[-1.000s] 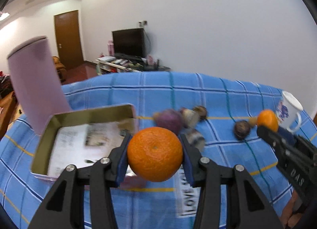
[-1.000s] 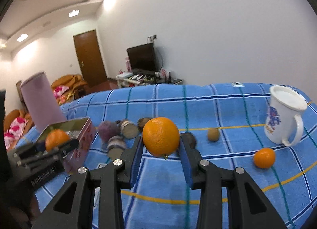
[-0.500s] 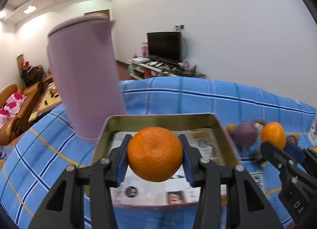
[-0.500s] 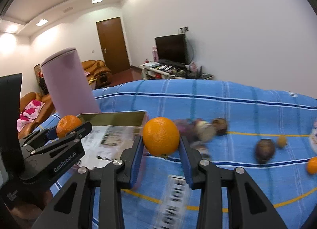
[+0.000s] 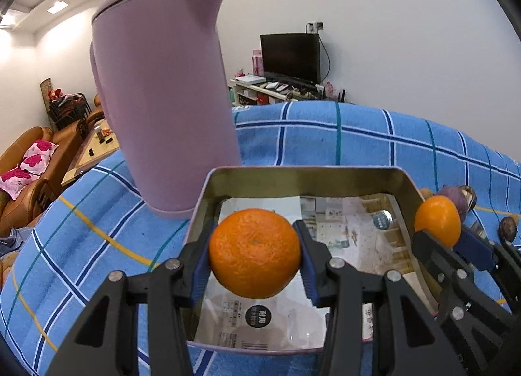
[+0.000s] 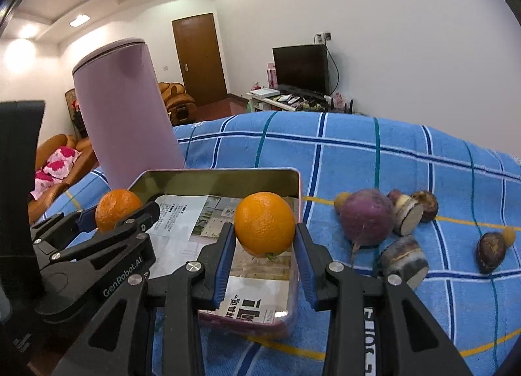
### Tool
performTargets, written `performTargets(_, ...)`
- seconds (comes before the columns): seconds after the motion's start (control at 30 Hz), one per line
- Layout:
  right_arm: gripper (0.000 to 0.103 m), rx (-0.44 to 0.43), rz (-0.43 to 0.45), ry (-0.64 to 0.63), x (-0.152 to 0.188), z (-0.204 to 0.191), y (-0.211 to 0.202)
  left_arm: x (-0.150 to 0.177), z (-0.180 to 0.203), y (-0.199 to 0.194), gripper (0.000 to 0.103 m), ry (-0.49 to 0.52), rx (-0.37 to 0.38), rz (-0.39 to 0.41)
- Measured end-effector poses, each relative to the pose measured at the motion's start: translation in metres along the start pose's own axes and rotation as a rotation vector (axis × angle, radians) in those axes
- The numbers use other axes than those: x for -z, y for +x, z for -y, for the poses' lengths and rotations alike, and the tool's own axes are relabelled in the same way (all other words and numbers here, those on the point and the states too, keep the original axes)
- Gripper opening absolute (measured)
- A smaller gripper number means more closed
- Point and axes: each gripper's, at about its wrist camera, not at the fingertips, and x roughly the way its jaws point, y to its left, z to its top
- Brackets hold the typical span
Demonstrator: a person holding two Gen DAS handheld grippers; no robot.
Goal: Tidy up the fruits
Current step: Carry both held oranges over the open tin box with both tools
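**Q:** What do your grippers hold?

**A:** My left gripper (image 5: 254, 254) clamps a dimpled round orange mandarin (image 5: 254, 252) between its blue pads. My right gripper (image 6: 264, 245) grips a smoother round orange (image 6: 264, 223).

**Q:** Where are they?

**A:** Both hang above the shallow rectangular metal tin (image 5: 306, 175), paper-lined, on the blue checked cloth (image 6: 358, 154) — mine on the right is over its right wall. A tall mauve plastic jug (image 5: 162, 96) stands just behind the tin; a purple turnip (image 6: 366, 221) lies to its right.
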Motion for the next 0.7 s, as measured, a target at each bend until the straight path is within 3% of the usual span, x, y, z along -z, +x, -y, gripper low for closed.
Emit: performTargets(0.7,0.039,-0.048,-0.05,-0.014,-0.001,-0.008,0.014,0.007,0.0,0.019,0.048,0.007,-0.055,-0.069)
